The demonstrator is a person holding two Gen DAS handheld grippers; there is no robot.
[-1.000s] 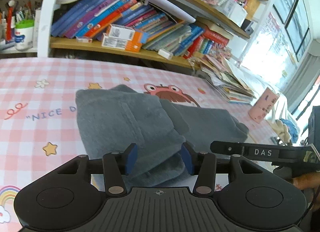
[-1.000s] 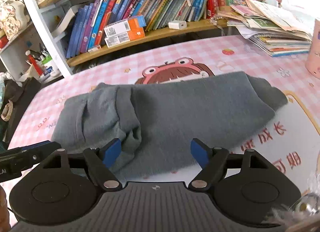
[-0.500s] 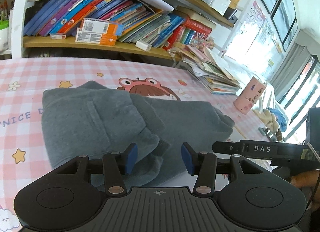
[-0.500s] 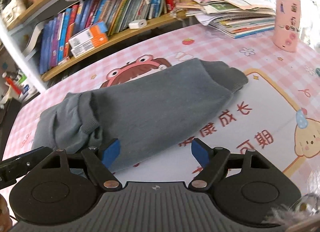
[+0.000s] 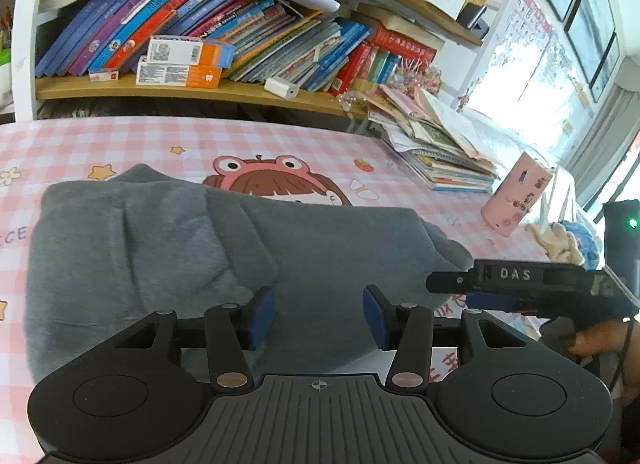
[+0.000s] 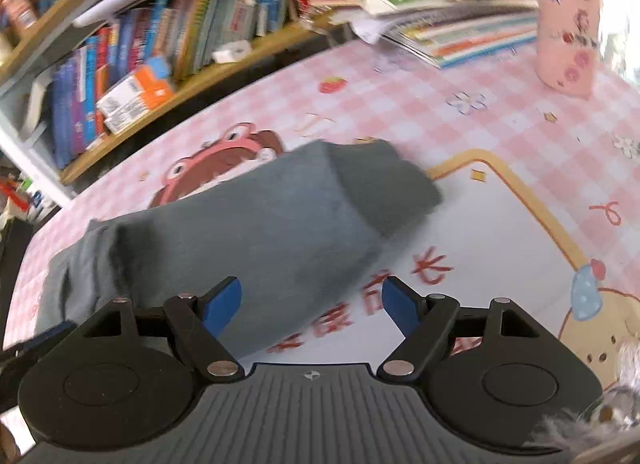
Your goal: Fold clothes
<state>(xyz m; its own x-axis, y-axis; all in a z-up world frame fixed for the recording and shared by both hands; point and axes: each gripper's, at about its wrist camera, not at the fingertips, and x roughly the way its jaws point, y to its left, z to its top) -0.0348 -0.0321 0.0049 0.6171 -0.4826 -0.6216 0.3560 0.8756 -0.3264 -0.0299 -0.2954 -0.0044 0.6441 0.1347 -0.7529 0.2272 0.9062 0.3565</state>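
A grey fleece garment (image 5: 200,248) lies folded into a long bundle on the pink checked tablecloth (image 5: 120,140); it also shows in the right wrist view (image 6: 256,220). My left gripper (image 5: 319,314) is open and empty, just above the garment's near edge. My right gripper (image 6: 313,302) is open and empty, over the garment's near right edge. The right gripper also shows from the side in the left wrist view (image 5: 520,284), to the right of the garment.
A bookshelf (image 5: 200,88) full of books runs along the table's far side. A stack of magazines (image 5: 440,152) and a pink cup (image 5: 516,200) stand at the far right. A cream and blue cloth heap (image 5: 560,240) lies beyond the cup.
Both grippers have swung to the right, so the garment sits further left in each view. The right wrist view is now blurred by motion. Both stay open.
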